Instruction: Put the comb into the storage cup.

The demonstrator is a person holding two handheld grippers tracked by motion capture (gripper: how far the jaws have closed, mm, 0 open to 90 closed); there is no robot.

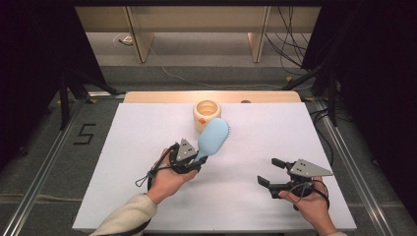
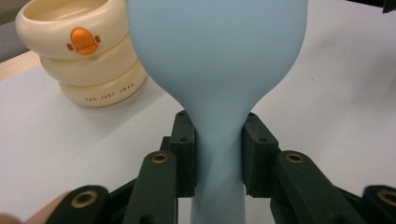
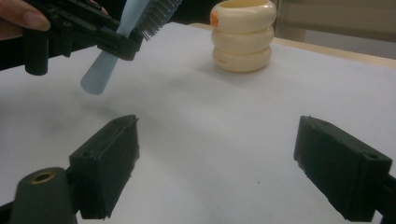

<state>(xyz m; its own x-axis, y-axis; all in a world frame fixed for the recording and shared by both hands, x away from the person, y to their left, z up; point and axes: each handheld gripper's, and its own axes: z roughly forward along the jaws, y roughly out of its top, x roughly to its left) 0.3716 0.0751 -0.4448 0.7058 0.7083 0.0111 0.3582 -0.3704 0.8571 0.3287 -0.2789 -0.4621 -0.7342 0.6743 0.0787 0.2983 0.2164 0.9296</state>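
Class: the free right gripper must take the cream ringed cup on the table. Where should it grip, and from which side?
Grip the cream cup at a groove between its rings, from its right; the brush crowds its near-left side. The right gripper is open.

Cream ringed cup [image 1: 207, 114] upright on white table [image 1: 147, 147], far side

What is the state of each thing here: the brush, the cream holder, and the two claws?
Brush: lifted off the table, clamped at its handle neck, head pointing toward the holder.
Holder: upright on the table, apart from both claws; the high view shows nothing inside it.
Left claw: shut on the brush, pads pressing both sides of the neck.
Right claw: open, nothing between its jaws, above the white table.
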